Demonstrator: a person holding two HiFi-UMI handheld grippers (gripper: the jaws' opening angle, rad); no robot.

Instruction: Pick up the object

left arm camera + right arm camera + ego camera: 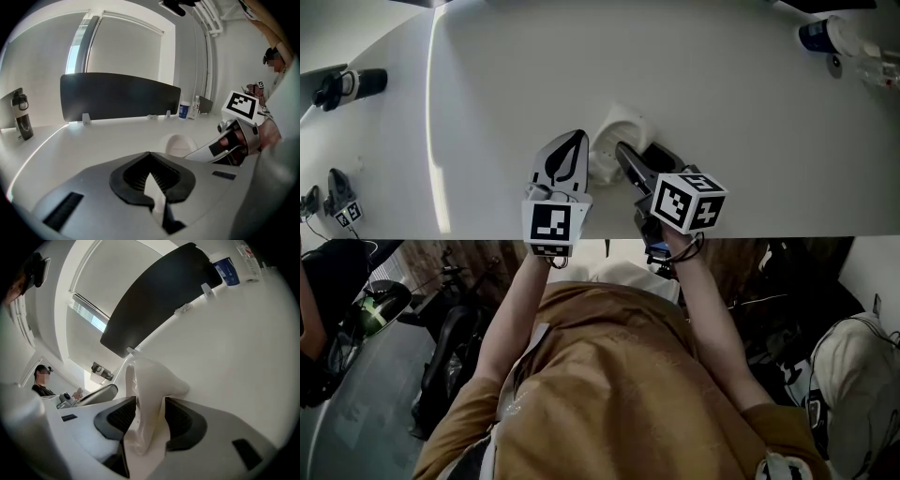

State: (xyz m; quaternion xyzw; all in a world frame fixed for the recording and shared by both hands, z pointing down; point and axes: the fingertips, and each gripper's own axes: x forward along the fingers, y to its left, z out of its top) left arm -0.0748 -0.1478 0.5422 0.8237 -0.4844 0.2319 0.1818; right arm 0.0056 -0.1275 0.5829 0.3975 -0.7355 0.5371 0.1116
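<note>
A white, rounded plastic object (617, 139) sits near the front edge of the white table (487, 112). In the right gripper view it is a curved white shell (151, 380) standing between the two black pads. My right gripper (147, 414) is shut on it, with both pads pressed to its sides. From the head view the right gripper (642, 161) reaches the object from the right. My left gripper (569, 142) hovers just left of the object, shut and with nothing in it. The left gripper view shows the object (178, 143) beyond its joined tips (150, 154).
A black bottle (352, 84) lies at the table's far left, with small marker devices (342, 204) at the left edge. A blue and white can (820, 33) stands at the far right corner. A dark partition panel (119, 96) lines the table's back. The table's front edge (441, 234) is close under both grippers.
</note>
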